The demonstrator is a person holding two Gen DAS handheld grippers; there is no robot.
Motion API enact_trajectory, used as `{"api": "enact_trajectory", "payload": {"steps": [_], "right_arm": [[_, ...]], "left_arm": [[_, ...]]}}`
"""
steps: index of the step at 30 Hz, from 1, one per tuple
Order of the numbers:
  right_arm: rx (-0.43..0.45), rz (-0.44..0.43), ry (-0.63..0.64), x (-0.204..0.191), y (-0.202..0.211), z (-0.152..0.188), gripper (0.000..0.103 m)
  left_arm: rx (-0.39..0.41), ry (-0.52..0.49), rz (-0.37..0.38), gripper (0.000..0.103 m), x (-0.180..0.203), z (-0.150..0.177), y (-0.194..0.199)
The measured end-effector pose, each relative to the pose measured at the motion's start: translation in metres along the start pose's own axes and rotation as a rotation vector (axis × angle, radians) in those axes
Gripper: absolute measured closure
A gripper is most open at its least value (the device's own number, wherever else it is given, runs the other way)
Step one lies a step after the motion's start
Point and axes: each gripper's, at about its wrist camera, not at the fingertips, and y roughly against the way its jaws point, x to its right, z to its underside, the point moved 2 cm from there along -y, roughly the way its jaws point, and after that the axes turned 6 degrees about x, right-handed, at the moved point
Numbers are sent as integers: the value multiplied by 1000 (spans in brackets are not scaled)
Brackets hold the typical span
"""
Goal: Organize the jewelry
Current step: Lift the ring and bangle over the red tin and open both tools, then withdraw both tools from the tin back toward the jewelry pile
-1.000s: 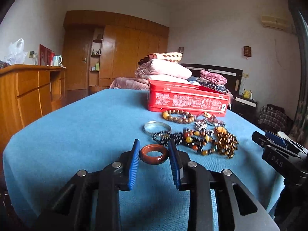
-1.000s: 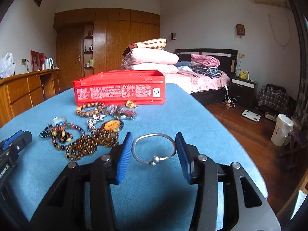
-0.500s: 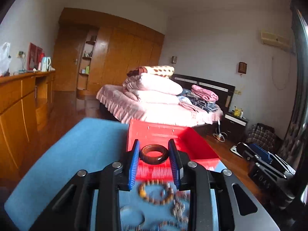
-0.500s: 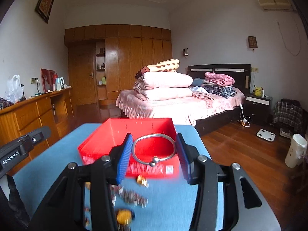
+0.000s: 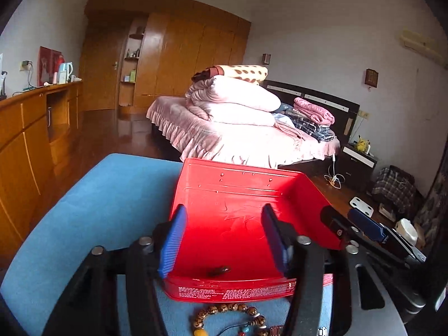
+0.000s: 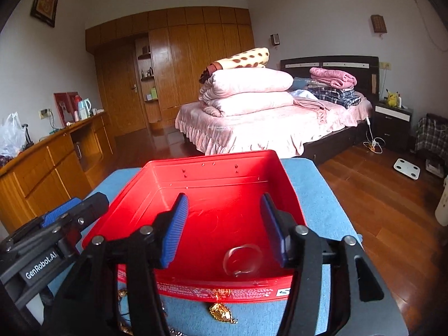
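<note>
A red tin box (image 5: 252, 187) (image 6: 156, 179) stands open on the blue table. My left gripper (image 5: 224, 239) is open and empty above the box's near part. The brown ring bangle (image 5: 219, 270) lies inside the box by its near wall. My right gripper (image 6: 224, 228) is open and empty over the box. The silver bangle (image 6: 243, 260) lies blurred on the box floor below it. A wooden bead bracelet (image 5: 224, 315) lies on the cloth in front of the box. A gold pendant (image 6: 223, 312) lies in front of the box.
The blue tablecloth (image 5: 98, 196) ends just beyond the box. The right gripper shows at the right in the left wrist view (image 5: 372, 231); the left gripper shows at the left in the right wrist view (image 6: 56, 224). A bed (image 6: 266, 123) and wooden cabinets (image 5: 25, 140) stand behind.
Both grippers opened over the red box. The brown ring dropped from the left one and the silver bangle from the right one into the box.
</note>
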Motion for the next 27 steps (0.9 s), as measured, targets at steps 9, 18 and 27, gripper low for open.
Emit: {"api": "enact_trajectory", "payload": {"steps": [9,18,27], "right_arm": [[83,-20,-33,-2,93,14,47],[31,27,32,-25,166,107,46],[-45,-14,67,-52,176,149,46]], "left_arm": [[144,-61,-24,41,-15,11,87],[211,-158,-95,40,-19,83,172],[130,-168,-106,40,-29,133,186]]}}
